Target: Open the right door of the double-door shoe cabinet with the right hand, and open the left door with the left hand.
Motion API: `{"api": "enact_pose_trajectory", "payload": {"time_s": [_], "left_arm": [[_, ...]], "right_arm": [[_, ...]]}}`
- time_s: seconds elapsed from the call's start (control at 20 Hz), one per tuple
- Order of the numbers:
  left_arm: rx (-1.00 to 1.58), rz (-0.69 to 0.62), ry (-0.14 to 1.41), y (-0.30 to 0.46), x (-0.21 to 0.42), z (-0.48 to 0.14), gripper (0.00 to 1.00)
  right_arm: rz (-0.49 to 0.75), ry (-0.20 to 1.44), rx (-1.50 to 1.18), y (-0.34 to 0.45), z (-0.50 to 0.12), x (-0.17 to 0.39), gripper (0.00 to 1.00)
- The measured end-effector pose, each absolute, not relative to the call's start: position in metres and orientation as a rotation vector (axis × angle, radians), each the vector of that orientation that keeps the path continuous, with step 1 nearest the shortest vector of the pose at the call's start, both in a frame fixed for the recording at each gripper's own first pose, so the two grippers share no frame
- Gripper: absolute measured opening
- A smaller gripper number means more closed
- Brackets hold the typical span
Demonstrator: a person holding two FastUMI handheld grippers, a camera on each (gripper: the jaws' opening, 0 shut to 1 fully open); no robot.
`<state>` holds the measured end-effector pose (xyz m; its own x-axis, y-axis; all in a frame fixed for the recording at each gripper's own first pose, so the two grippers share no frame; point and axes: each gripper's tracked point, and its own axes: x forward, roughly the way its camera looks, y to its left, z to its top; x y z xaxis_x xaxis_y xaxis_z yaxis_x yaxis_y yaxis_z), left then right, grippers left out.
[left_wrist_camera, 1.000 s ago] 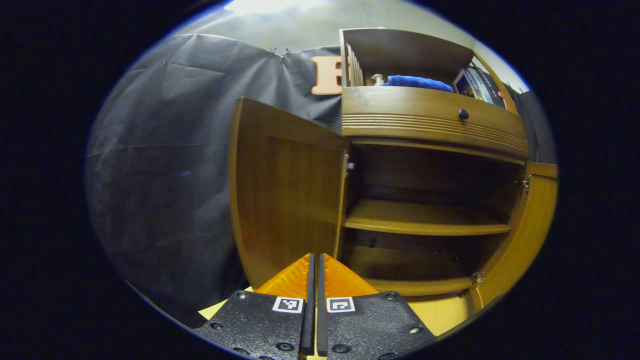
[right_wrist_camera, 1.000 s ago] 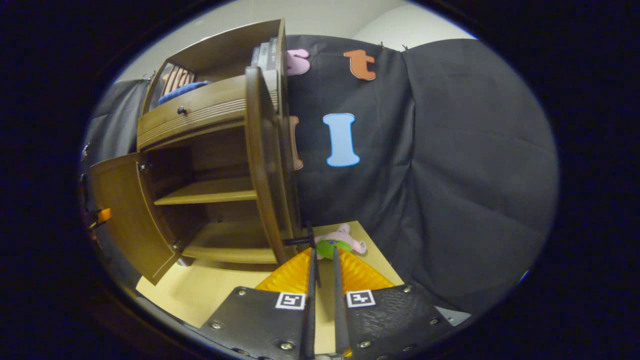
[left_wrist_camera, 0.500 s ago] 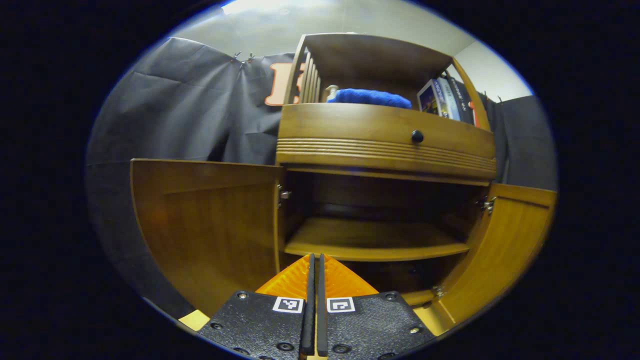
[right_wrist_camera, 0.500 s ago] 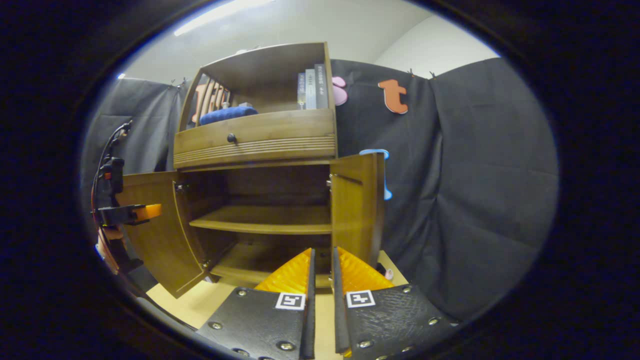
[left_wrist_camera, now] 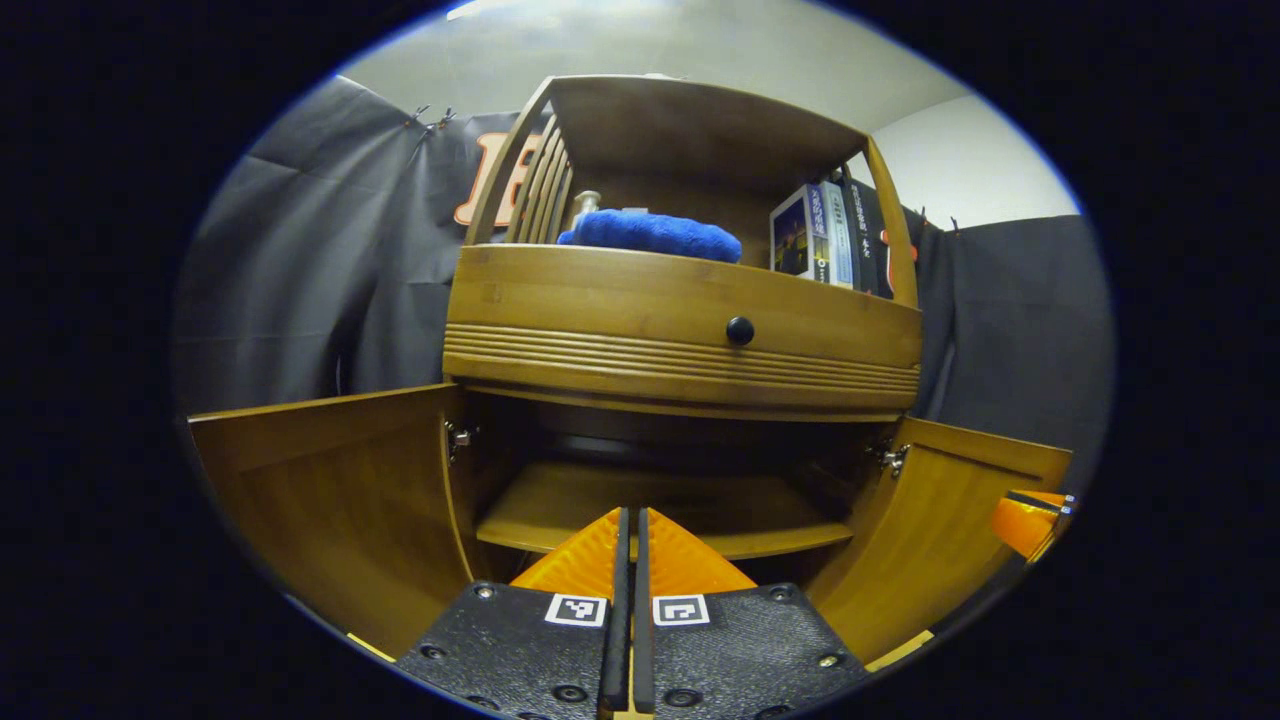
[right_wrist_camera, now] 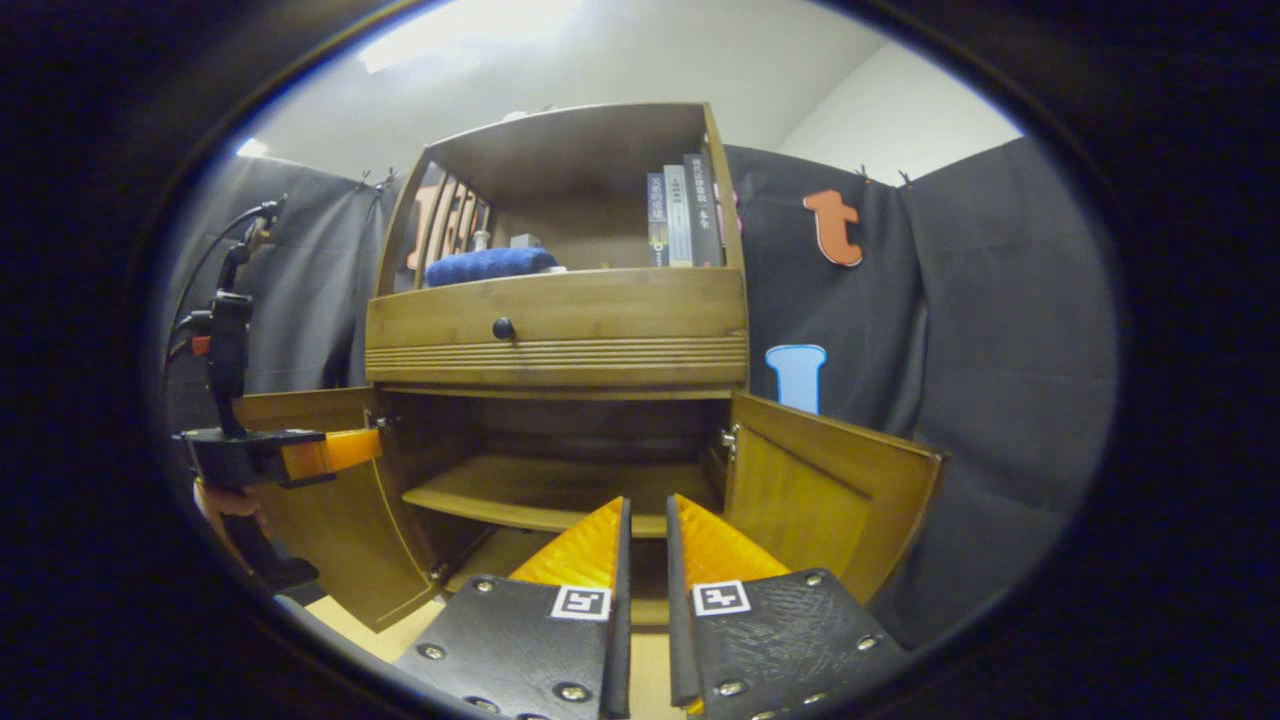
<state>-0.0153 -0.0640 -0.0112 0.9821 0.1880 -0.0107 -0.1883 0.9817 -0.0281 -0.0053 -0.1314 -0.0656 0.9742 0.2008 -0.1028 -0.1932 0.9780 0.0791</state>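
The wooden shoe cabinet [left_wrist_camera: 680, 320] faces me with both lower doors swung wide. In the left gripper view the left door [left_wrist_camera: 320, 500] stands out to the left and the right door [left_wrist_camera: 940, 520] to the right. My left gripper [left_wrist_camera: 628, 512] is shut and empty, in front of the inner shelf [left_wrist_camera: 560, 500]. In the right gripper view the left door [right_wrist_camera: 330, 520] and right door [right_wrist_camera: 830, 490] flank the open compartment. My right gripper [right_wrist_camera: 647, 505] is nearly shut, a thin slit between its fingers, holding nothing. The left gripper [right_wrist_camera: 330, 452] hangs beside the left door, clear of it.
Above the doors is a drawer with a black knob [left_wrist_camera: 740, 330]. The top shelf holds a blue towel [left_wrist_camera: 650, 232] and books [left_wrist_camera: 820, 235]. A hand [right_wrist_camera: 225, 500] grips the left tool. The right gripper's tip [left_wrist_camera: 1030, 515] shows past the right door. Black cloth wall surrounds the cabinet.
Both grippers have drawn back from the doors and turned to face the cabinet front. The right door has swung from edge-on to wide open. The left door stands wider too.
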Motion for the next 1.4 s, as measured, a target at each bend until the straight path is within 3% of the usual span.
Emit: {"api": "enact_pose_trajectory", "payload": {"time_s": [0.4,0.55,0.6,0.65,0.75,0.8,0.9,1.0,1.15,1.25,1.35,1.4], "left_arm": [[0.016,0.154,-0.025,-0.086,-0.013,0.016,0.03],[0.027,0.168,-0.045,-0.087,-0.014,0.021,0.0],[0.029,0.167,-0.05,-0.088,-0.014,0.022,0.03],[0.025,0.151,-0.055,-0.092,-0.013,0.024,0.15],[0.017,0.145,-0.061,-0.095,-0.012,0.024,0.17],[0.012,0.132,-0.06,-0.099,-0.012,0.024,0.34],[0.012,0.118,-0.053,-0.104,-0.008,0.022,0.43],[0.007,0.106,-0.054,-0.109,-0.007,0.022,0.55],[0.011,0.123,-0.058,-0.108,-0.006,0.021,0.99],[0.018,0.131,-0.063,-0.106,-0.006,0.023,0.93],[0.018,0.143,-0.062,-0.103,-0.005,0.022,0.95],[0.018,0.147,-0.063,-0.101,-0.005,0.022,0.92]], "right_arm": [[0.252,0.079,0.062,-0.096,-0.032,0.012,0.16],[0.262,0.068,0.065,-0.089,-0.027,0.014,0.16],[0.259,0.065,0.065,-0.089,-0.026,0.014,0.16],[0.244,0.064,0.064,-0.093,-0.026,0.014,0.16],[0.232,0.063,0.063,-0.094,-0.025,0.014,0.18],[0.23,0.059,0.065,-0.096,-0.024,0.014,0.18],[0.226,0.054,0.067,-0.098,-0.023,0.013,0.28],[0.241,0.059,0.074,-0.096,-0.023,0.012,0.55],[0.219,0.053,0.09,-0.101,-0.022,0.016,0.96],[0.207,0.048,0.094,-0.103,-0.021,0.018,1.0],[0.201,0.048,0.096,-0.104,-0.021,0.02,1.0],[0.199,0.049,0.098,-0.104,-0.021,0.022,1.0]]}}
